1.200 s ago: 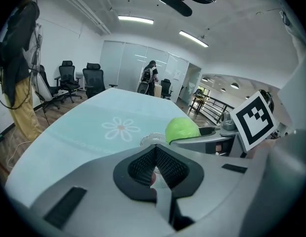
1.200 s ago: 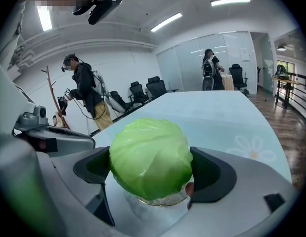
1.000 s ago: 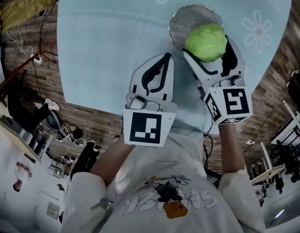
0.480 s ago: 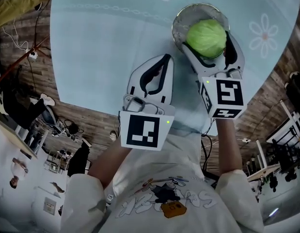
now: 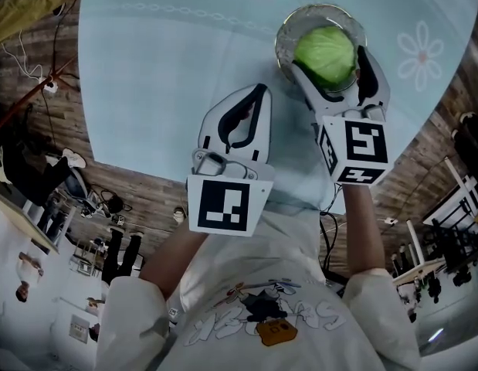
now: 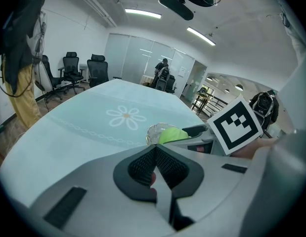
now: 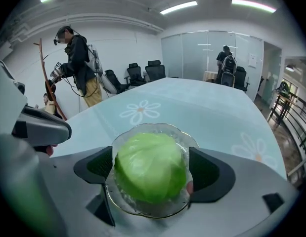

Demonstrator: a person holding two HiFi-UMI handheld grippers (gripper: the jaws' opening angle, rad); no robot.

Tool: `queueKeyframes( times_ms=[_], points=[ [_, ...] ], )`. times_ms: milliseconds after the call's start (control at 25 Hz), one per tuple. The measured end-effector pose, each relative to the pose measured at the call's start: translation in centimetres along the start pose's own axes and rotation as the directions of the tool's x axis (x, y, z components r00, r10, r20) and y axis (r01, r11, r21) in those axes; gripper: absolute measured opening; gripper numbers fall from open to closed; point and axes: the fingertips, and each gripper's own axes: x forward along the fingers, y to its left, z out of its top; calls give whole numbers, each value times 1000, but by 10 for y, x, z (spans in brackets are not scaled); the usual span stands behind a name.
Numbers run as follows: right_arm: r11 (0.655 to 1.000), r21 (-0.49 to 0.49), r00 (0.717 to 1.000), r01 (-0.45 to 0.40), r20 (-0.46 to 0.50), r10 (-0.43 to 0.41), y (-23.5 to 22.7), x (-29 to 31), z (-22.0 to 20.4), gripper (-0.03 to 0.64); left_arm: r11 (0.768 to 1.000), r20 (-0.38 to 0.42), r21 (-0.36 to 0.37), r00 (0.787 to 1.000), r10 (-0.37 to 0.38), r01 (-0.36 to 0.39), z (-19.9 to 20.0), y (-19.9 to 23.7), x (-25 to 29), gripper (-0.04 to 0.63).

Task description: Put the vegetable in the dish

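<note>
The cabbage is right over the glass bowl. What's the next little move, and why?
Probably open the right tool gently and let go. Its jaws clasp the cabbage on both sides, and the cabbage sits squarely within the rim of the glass dish, so little remains but the release. Whether it touches the dish floor is unclear, hence gently.

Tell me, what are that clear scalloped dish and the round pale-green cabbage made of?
The clear scalloped dish looks like glass, possibly clear plastic: the pale blue tablecloth shows through and its rim glints. The round pale-green cabbage has a smooth, faintly veined, slightly waxy skin; real leaf or plastic imitation, I can't tell.
</note>
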Motion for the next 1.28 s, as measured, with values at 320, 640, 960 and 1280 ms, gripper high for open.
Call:
queueKeyframes(
  times_ms=[320,640,960,1280],
  points=[
    [1000,3,999,-10,36,9,0,-20,7,494,1000,16,15,1000,-6,6,8,-11,-7,6],
    [998,49,996,-44,76,40,8,-39,14,468,999,47,49,999,-7,5,19,-17,-23,6],
    [996,65,992,-59,118,51,14,-90,20,415,997,101,82,995,-6,-2,33,-40,-57,6],
    [994,78,985,-76,160,63,21,-135,29,379,991,142,136,990,-20,0,40,-57,-87,6]
  ],
)
